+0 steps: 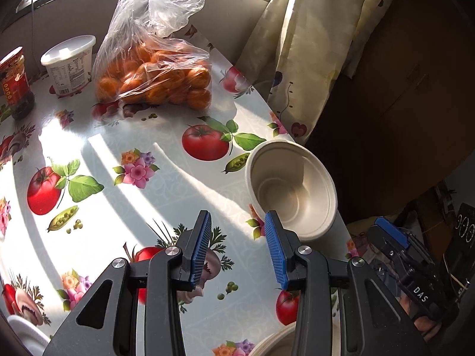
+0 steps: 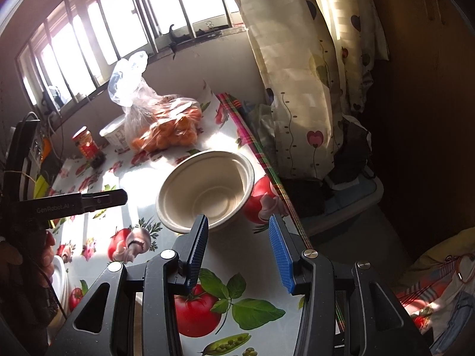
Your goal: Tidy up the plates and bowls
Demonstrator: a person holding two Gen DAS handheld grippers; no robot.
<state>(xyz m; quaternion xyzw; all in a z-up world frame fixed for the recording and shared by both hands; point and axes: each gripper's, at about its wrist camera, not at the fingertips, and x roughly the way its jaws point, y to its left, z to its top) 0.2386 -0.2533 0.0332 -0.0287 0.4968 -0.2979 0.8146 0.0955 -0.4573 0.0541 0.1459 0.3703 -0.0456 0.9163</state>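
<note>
A: We have the beige bowl [image 2: 204,191] standing upright near the worktop [image 1: 124,160] edge on the curtain side, empty. Our right gripper [image 2: 237,249] hovers just short of its near rim, jaws spread, nothing between them.

B: And our left gripper [image 1: 237,249] has its jaws spread and empty too, with the same bowl [image 1: 292,191] just beyond its right jaw.

A: Then we should bring one jaw inside the rim and one outside, and pinch the wall gently (it looks thin, so it may flex).

B: Agreed, and we keep it away from the edge. Any writing? We read "GenRobot.AI" on the left gripper's side and "DAS" on the right gripper; the white tub [image 1: 71,65] label is too small to read.
</note>
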